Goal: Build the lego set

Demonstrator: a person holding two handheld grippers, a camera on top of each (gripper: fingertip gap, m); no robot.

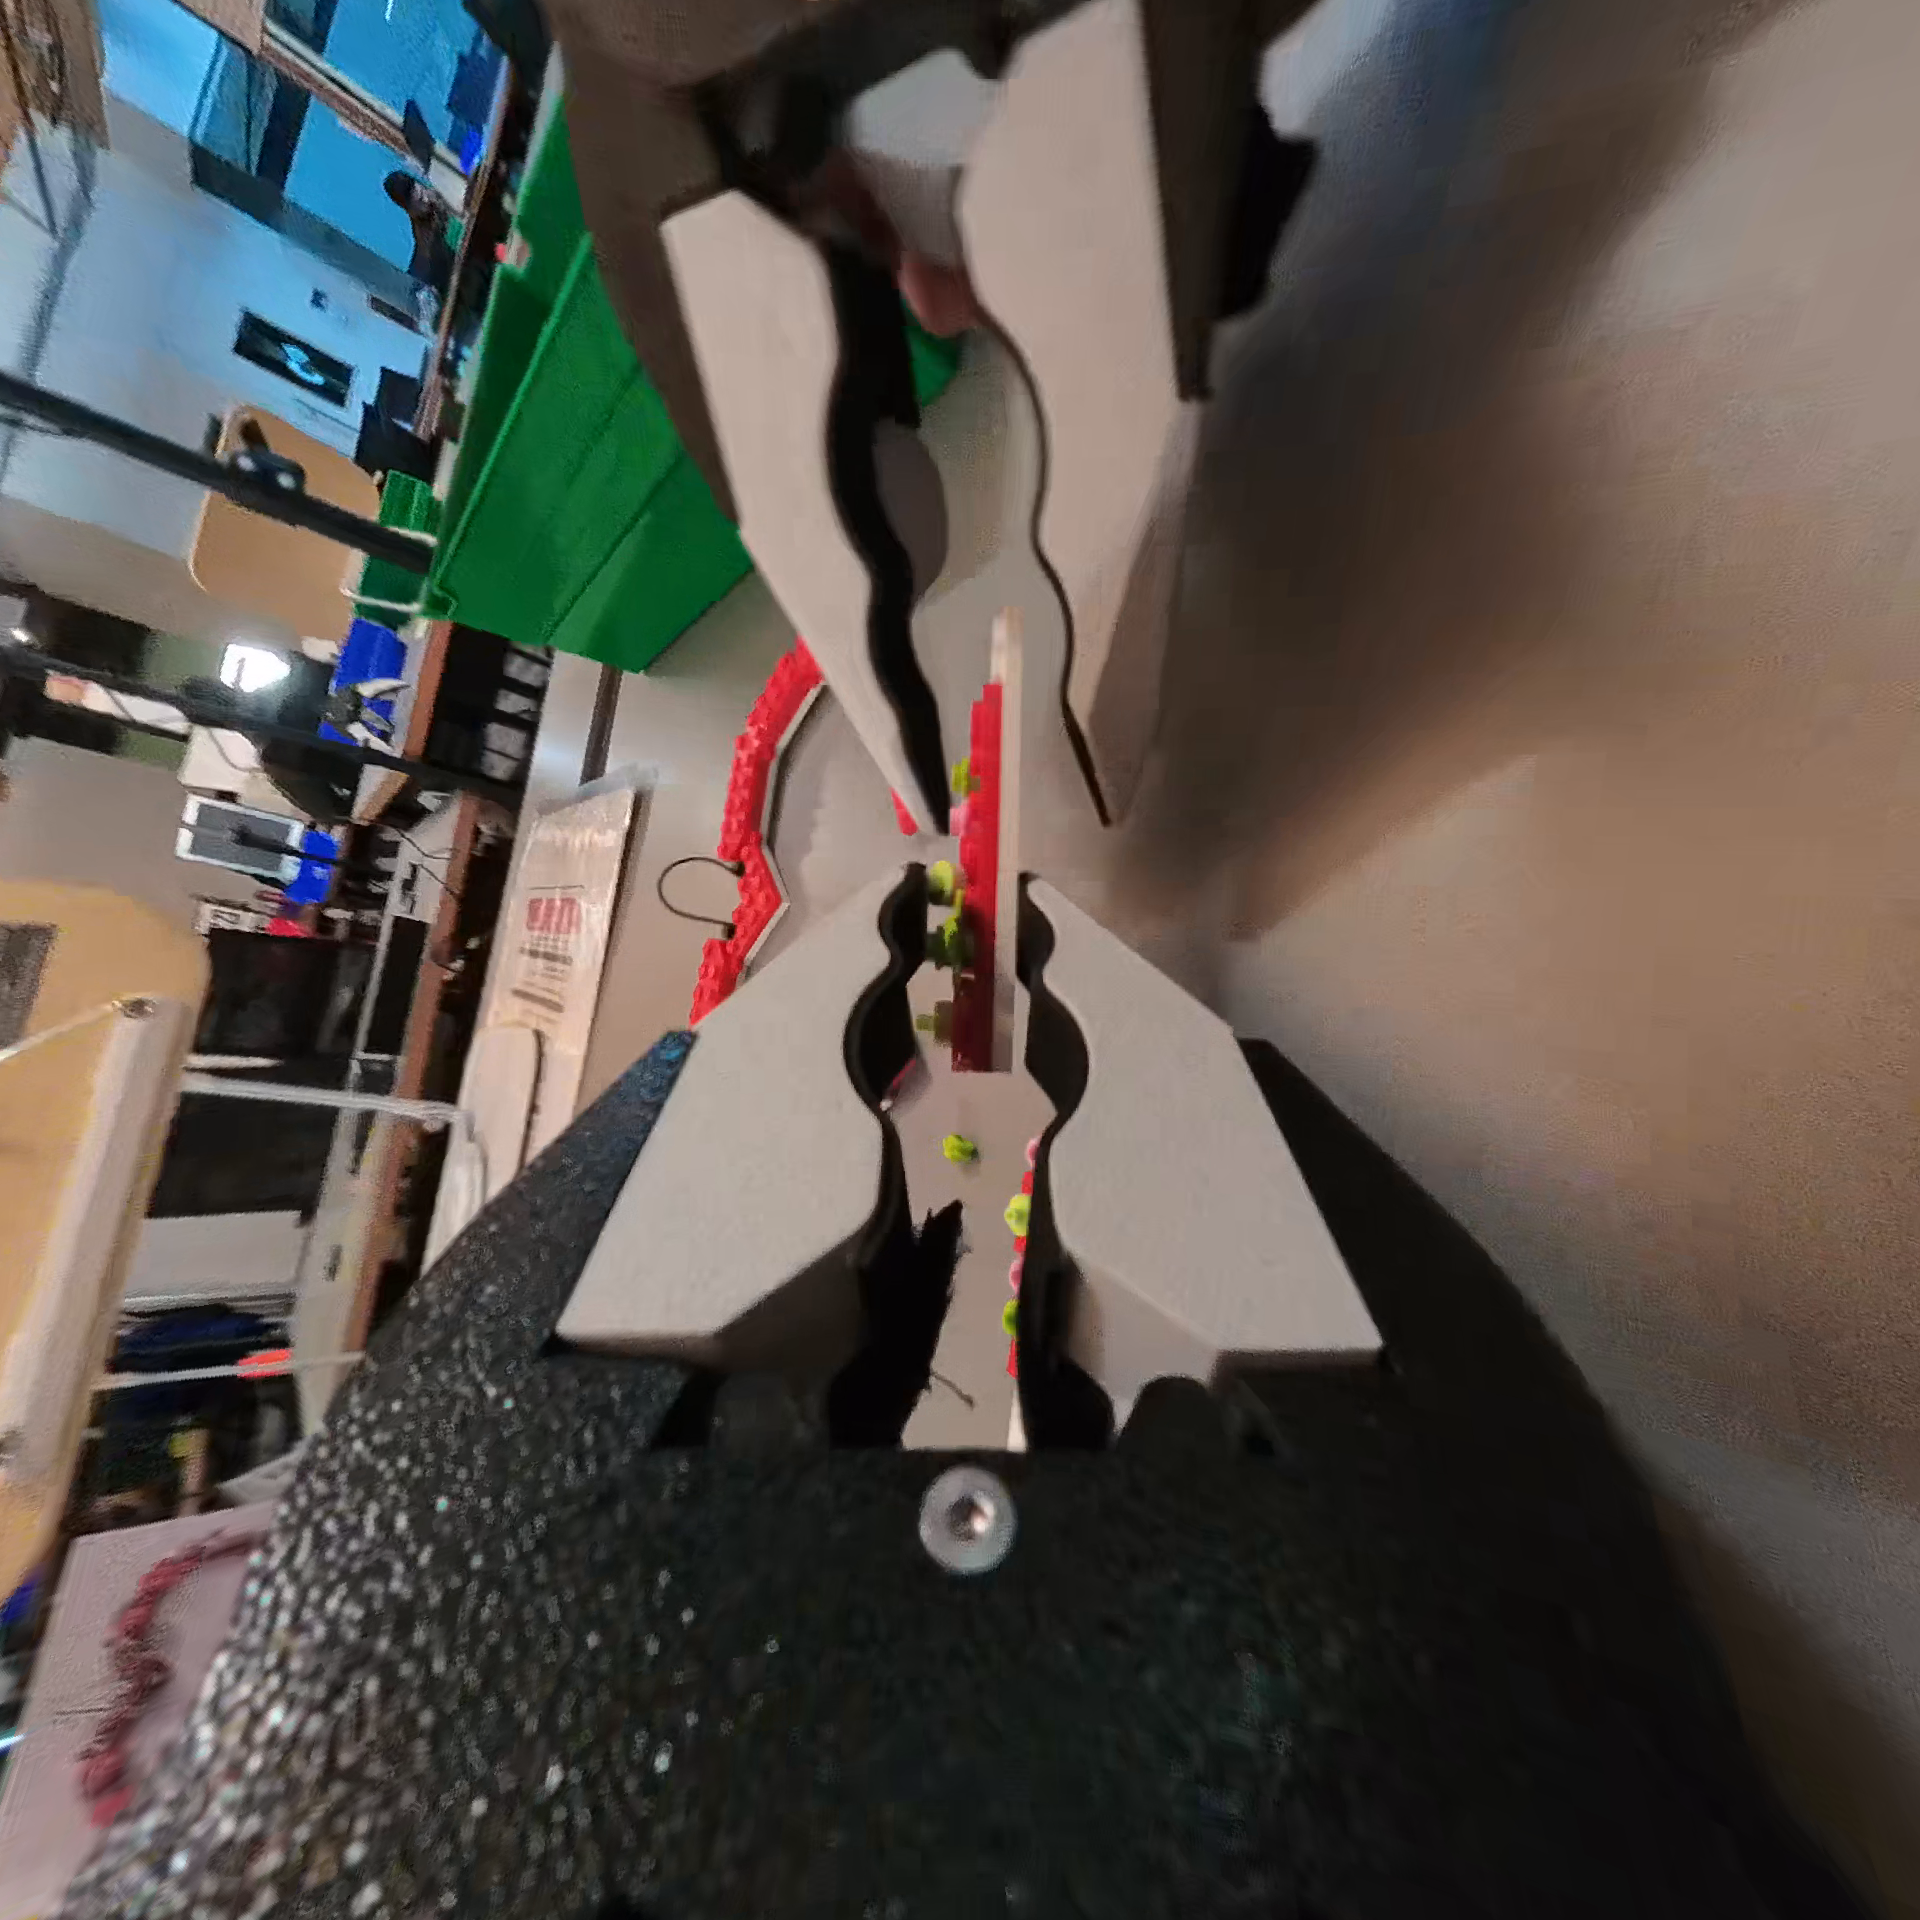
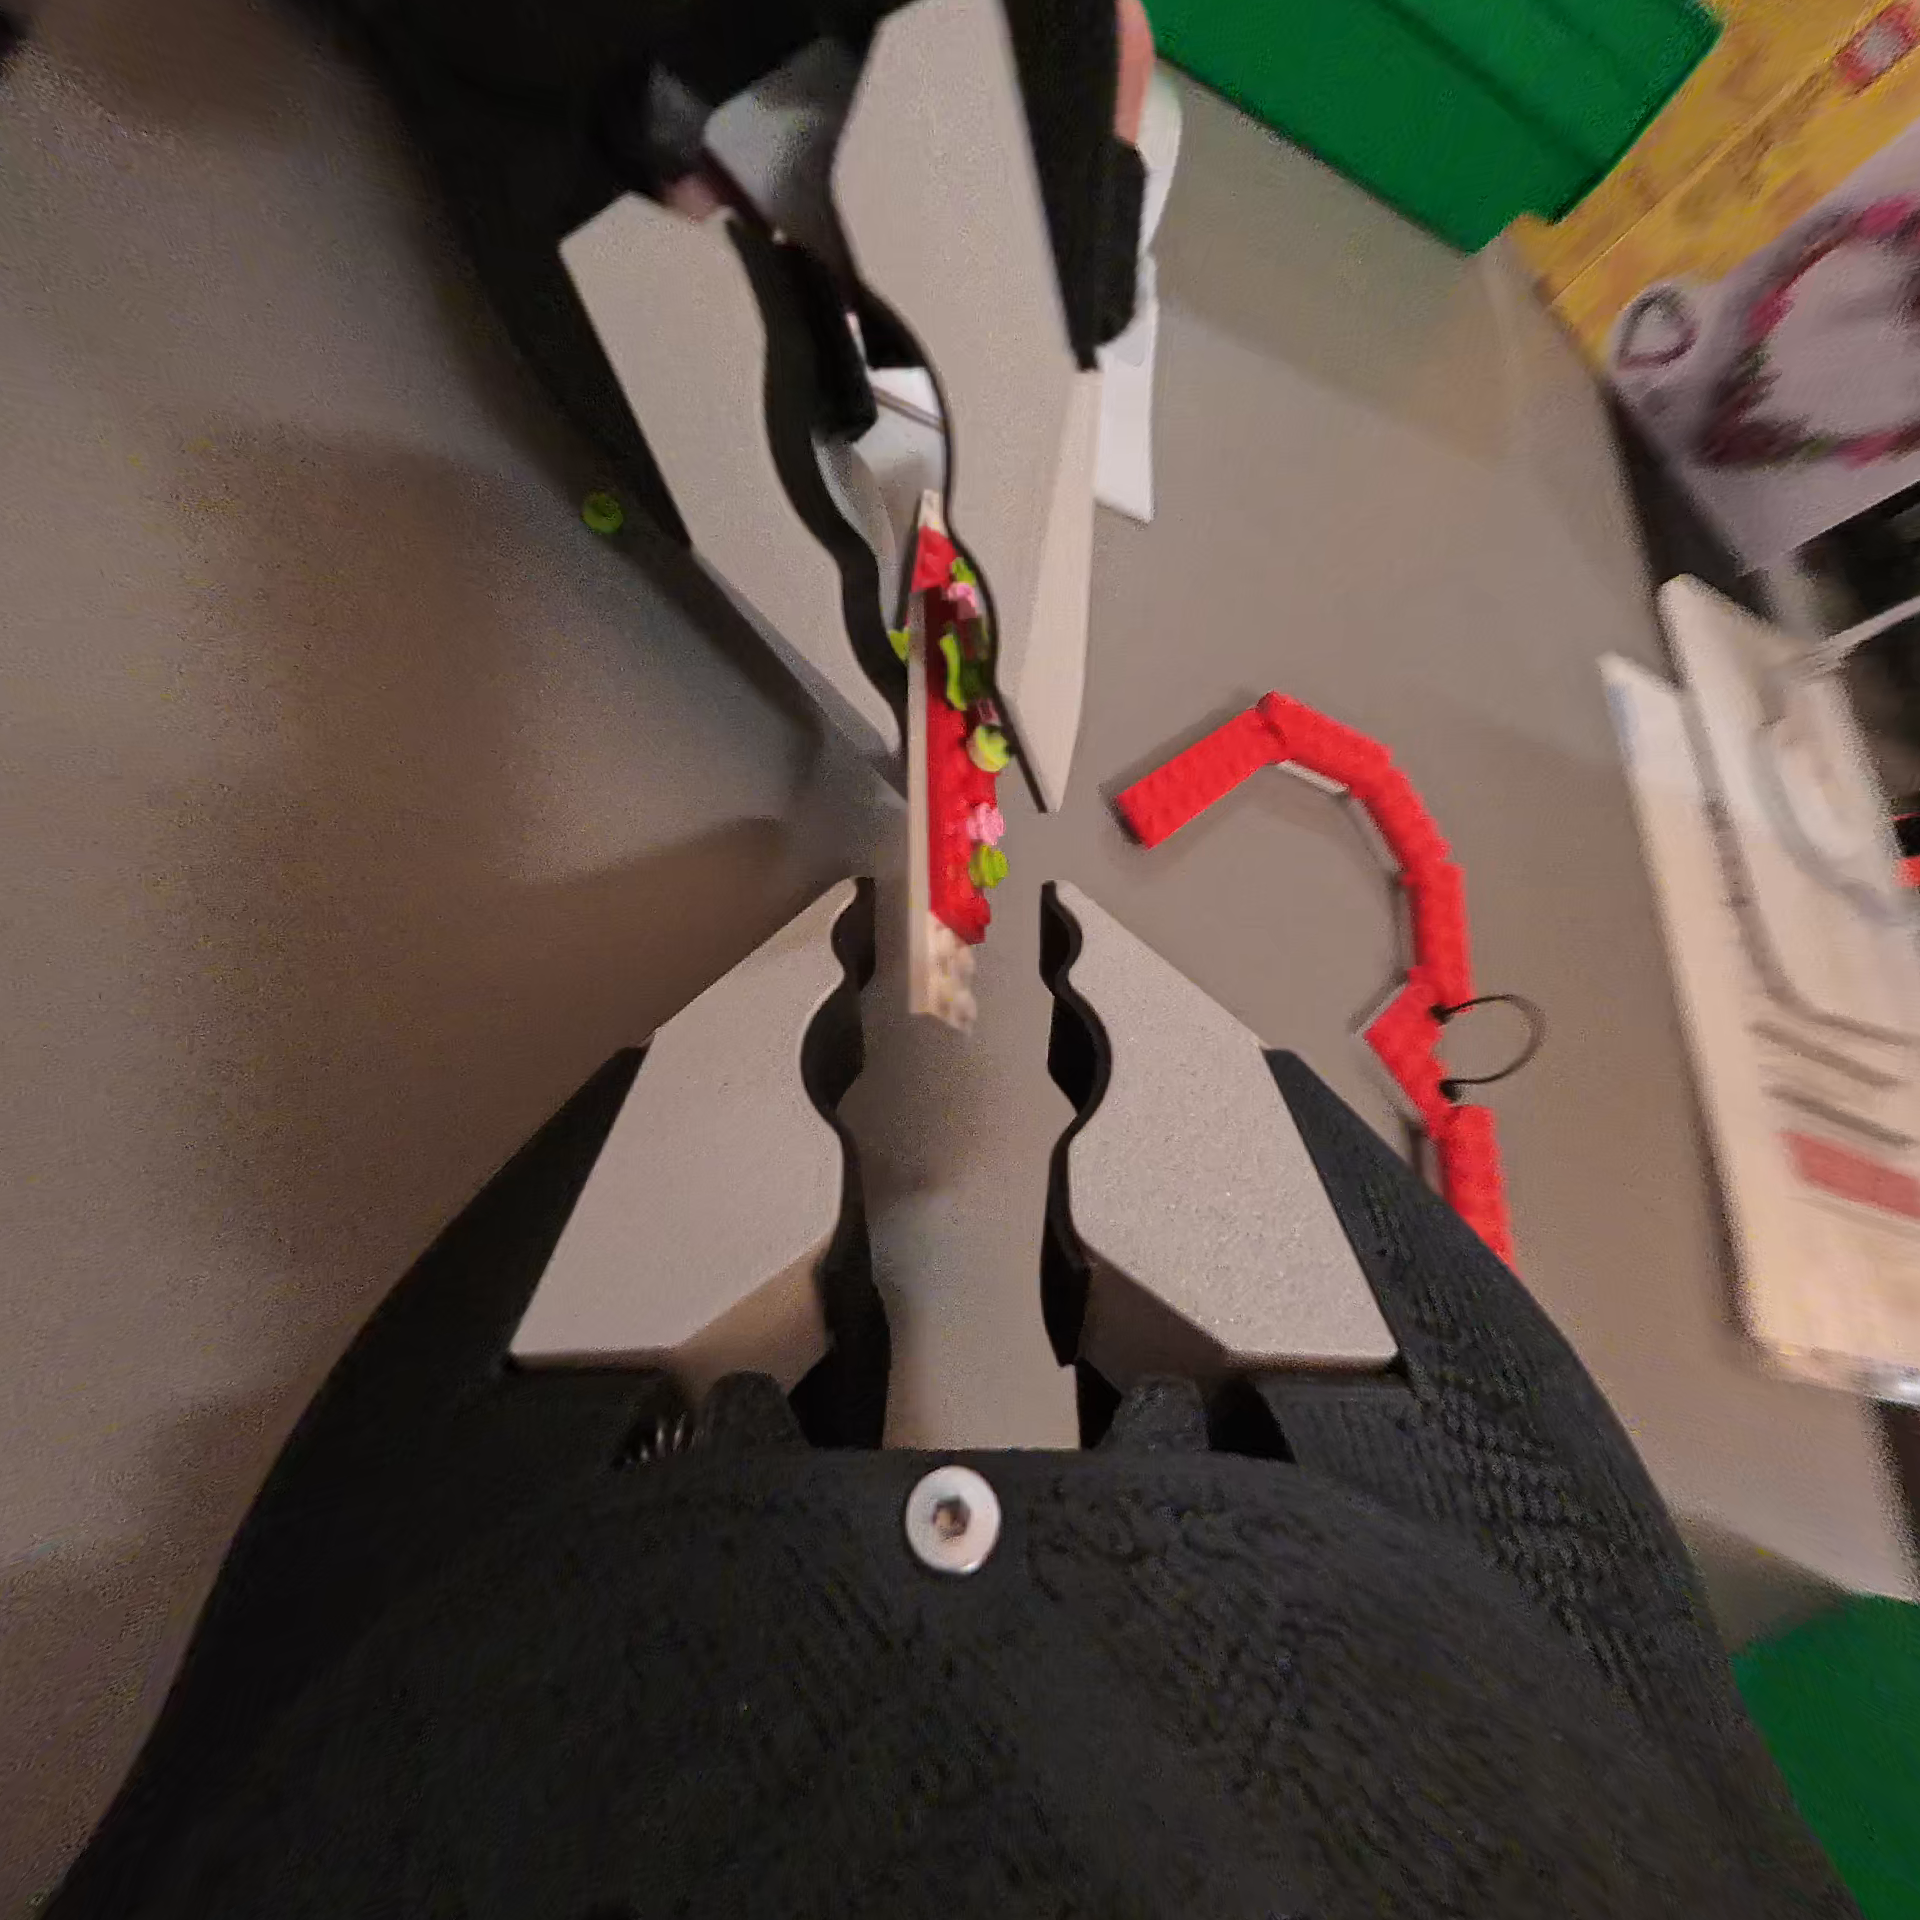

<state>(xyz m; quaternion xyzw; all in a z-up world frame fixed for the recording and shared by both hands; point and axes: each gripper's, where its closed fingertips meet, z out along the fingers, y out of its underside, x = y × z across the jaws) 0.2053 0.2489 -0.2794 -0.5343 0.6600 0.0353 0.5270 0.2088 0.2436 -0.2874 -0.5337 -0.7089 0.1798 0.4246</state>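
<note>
A narrow tan plate topped with red bricks and small lime and pink flower pieces (image 1: 977, 790) is held up above the grey table. My left gripper (image 1: 971, 878) is shut on this strip, its pads against the flower side and the tan back. In the right wrist view the strip (image 2: 945, 810) runs from the left gripper (image 2: 971, 779) toward me. My right gripper (image 2: 956, 885) is open, and the strip's tan end sits between its fingertips without touching them. The right gripper also shows in the left wrist view (image 1: 1020, 821), facing mine tip to tip.
A long curved red brick chain (image 2: 1434, 904) with a black loop (image 2: 1496, 1039) lies on the table to the right. A loose lime stud (image 2: 601, 512) lies at the left. Green bins (image 2: 1434, 94), a picture box (image 2: 1787, 343) and a booklet (image 2: 1818, 1039) stand around.
</note>
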